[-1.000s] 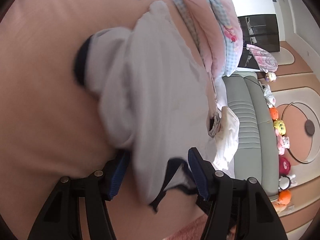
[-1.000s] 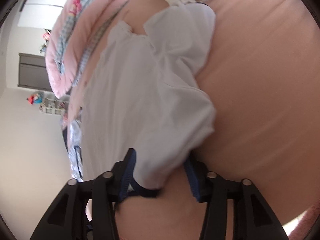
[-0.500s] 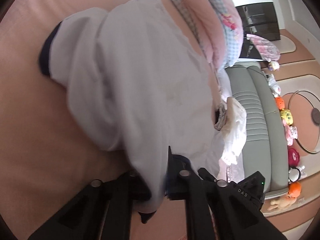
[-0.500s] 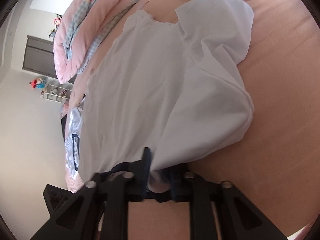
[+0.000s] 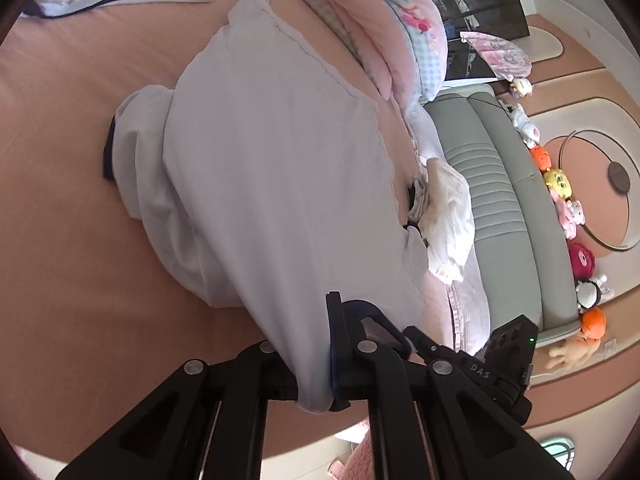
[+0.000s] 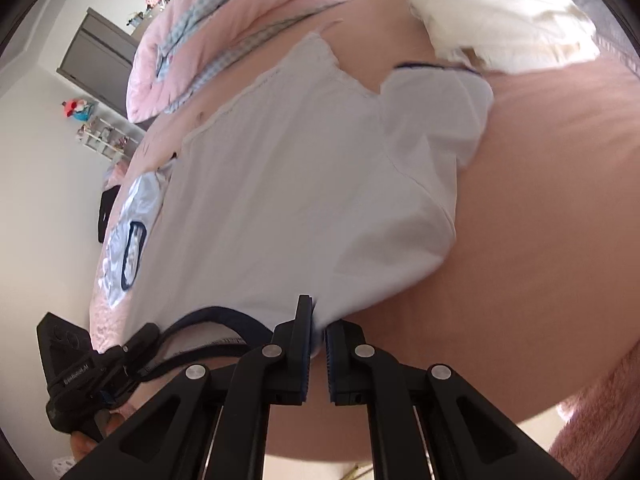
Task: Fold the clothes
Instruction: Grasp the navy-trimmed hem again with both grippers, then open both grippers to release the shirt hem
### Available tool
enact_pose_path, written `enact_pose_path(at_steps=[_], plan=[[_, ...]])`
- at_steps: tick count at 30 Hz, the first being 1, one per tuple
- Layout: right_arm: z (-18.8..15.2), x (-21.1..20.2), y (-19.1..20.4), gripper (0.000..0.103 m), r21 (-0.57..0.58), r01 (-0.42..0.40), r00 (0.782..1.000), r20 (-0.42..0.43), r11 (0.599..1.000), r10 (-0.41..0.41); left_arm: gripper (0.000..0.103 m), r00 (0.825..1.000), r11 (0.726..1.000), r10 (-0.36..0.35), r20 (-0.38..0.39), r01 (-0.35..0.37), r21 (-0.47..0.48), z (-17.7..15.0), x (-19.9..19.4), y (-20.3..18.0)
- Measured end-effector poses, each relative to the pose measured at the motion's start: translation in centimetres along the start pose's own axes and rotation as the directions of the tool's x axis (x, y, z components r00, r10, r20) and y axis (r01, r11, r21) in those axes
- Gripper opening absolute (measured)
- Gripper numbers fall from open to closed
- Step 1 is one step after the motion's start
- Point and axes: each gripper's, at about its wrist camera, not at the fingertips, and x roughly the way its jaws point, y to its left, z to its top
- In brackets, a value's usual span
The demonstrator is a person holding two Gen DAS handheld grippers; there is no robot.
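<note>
Both grippers' jaws, open a second ago, now pinch the white shirt (image 5: 272, 184) near its collar, lifting it off the bed (image 5: 60, 220): left gripper (image 5: 320, 364), right gripper (image 6: 318, 344).

A white garment (image 5: 272, 168) with dark navy trim lies rumpled on the pink bed (image 5: 60, 240), one sleeve bunched, its near edge lifted off the sheet.

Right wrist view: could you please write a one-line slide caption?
Right gripper shut on the white shirt's collar edge above the pink bedsheet.
</note>
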Motion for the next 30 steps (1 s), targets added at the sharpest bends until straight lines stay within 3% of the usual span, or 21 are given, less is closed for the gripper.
enact_pose_path(at_steps=[4, 8, 11, 12, 14, 15, 19, 21, 23, 24, 25, 27, 30], plan=[[-2.9, -0.3, -1.8, 0.004, 0.030, 0.020, 0.998, -0.058, 0.999, -0.018, 0.006, 1.000, 1.000, -0.006, -0.019, 0.006, -0.014, -1.4, -0.3, 1.0], [-3.9, -0.5, -1.9, 0.004, -0.021, 0.031, 0.996, -0.088, 0.999, -0.033, 0.007, 0.996, 0.999, 0.046, -0.073, -0.047, -0.013, -2.6, 1.1, 1.8], [-3.6, -1.1, -2.2, 0.006, 0.010, 0.020, 0.997, -0.074, 1.000, -0.020, 0.008, 0.998, 0.991, -0.043, -0.040, 0.037, -0.125, -3.3, 1.1, 3.9], [-3.4, -1.2, -2.7, 0.008, 0.045, 0.003, 0.998, -0.056, 0.999, -0.001, 0.008, 0.998, 0.989, -0.059, -0.032, 0.054, -0.138, -3.2, 1.0, 4.2], [-3.0, -1.1, -3.6, 0.034, 0.115, -0.037, 0.999, -0.025, 0.993, 0.040, 0.009, 0.998, 0.989, -0.063, -0.018, 0.060, -0.133, -2.9, 0.8, 4.2], [-2.8, -0.7, -3.9, 0.040, 0.153, -0.065, 0.997, -0.026, 0.986, 0.070, 0.010, 0.998, 0.991, -0.056, -0.003, 0.055, -0.120, -2.8, 0.7, 3.9], [-1.8, 1.2, -4.7, 0.040, 0.252, -0.134, 0.989, -0.030, 0.958, 0.146, 0.012, 0.999, 0.993, -0.045, 0.009, 0.045, -0.111, -2.9, 1.3, 3.6], [-1.2, 2.1, -4.0, 0.039, 0.205, -0.105, 0.992, -0.051, 0.973, 0.118, 0.012, 0.999, 0.993, -0.046, 0.019, 0.048, -0.109, -3.0, 1.3, 3.7], [-0.9, 2.3, -2.2, 0.022, 0.075, -0.017, 0.997, -0.072, 0.997, 0.023, 0.012, 0.999, 0.995, -0.044, 0.030, 0.047, -0.090, -2.9, 1.1, 3.6], [-0.8, 2.3, -1.2, 0.018, 0.000, 0.035, 0.996, -0.079, 0.999, -0.035, 0.012, 0.999, 0.997, -0.029, 0.035, 0.031, -0.065, -2.9, 1.0, 3.2], [-1.0, 2.4, -0.2, 0.007, -0.082, 0.093, 0.992, -0.072, 0.992, -0.099, 0.012, 0.999, 0.999, -0.013, 0.041, 0.015, -0.041, -2.9, 0.9, 2.9], [-2.3, 2.3, 1.6, 0.006, -0.237, 0.207, 0.976, -0.021, 0.949, -0.218, 0.011, 0.999, 1.000, 0.010, 0.041, -0.010, -0.006, -3.0, 0.8, 2.4], [-3.5, 2.0, 2.2, 0.007, -0.276, 0.224, 0.972, -0.008, 0.935, -0.235, 0.011, 1.000, 1.000, 0.001, 0.028, 0.000, -0.022, -3.3, 0.8, 2.8]])
